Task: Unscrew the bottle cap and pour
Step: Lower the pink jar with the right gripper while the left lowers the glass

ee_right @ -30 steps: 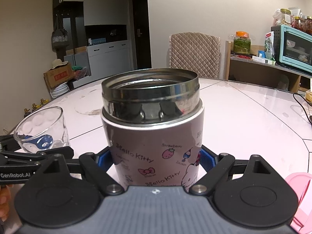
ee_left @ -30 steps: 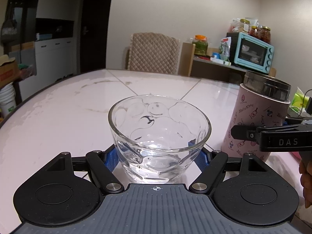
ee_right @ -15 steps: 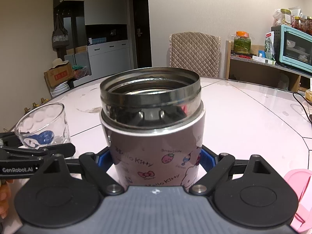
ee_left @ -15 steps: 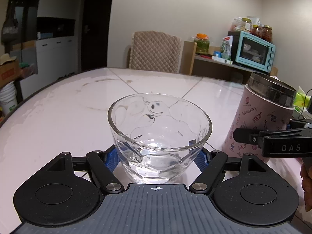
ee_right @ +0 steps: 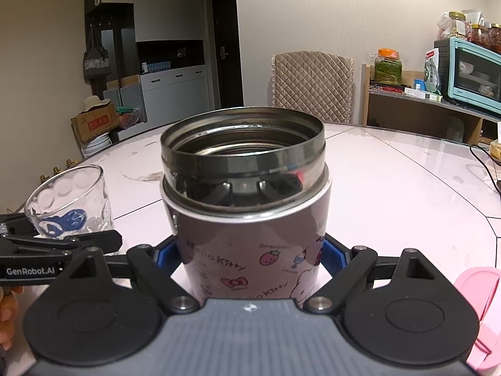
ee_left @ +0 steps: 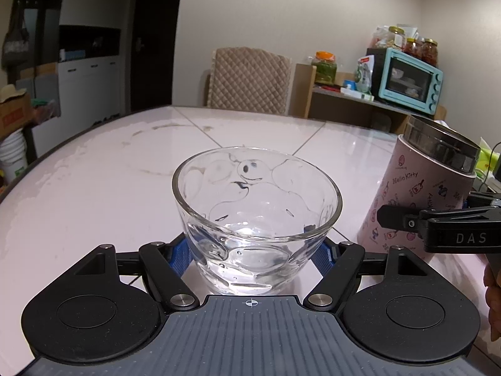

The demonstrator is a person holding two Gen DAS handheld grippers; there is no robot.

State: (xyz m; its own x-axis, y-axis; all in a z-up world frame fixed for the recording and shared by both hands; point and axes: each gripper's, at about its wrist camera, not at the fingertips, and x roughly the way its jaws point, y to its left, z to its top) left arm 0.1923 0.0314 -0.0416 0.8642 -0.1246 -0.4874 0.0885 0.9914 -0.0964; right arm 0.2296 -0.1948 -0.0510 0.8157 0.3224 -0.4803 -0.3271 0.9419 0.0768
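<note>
My left gripper (ee_left: 252,250) is shut on a clear dimpled glass cup (ee_left: 255,206) that stands on the pink table with a little water in it. The cup also shows at the left of the right wrist view (ee_right: 67,202). My right gripper (ee_right: 250,255) is shut on a pink Hello Kitty bottle (ee_right: 247,219) with its steel mouth open and no cap on. The bottle is tilted toward the cup, to the right of the cup in the left wrist view (ee_left: 429,188). The pink cap (ee_right: 479,310) lies on the table at the lower right.
The round pink table (ee_left: 94,172) ends at a dark edge on the left. A quilted chair (ee_left: 249,81) stands behind it. A shelf with a teal oven (ee_left: 407,83) and jars is at the back right. A black cable (ee_right: 485,163) lies at the table's right.
The right gripper has lifted and tilted the bottle's top toward the cup. The left gripper and cup have stayed in place.
</note>
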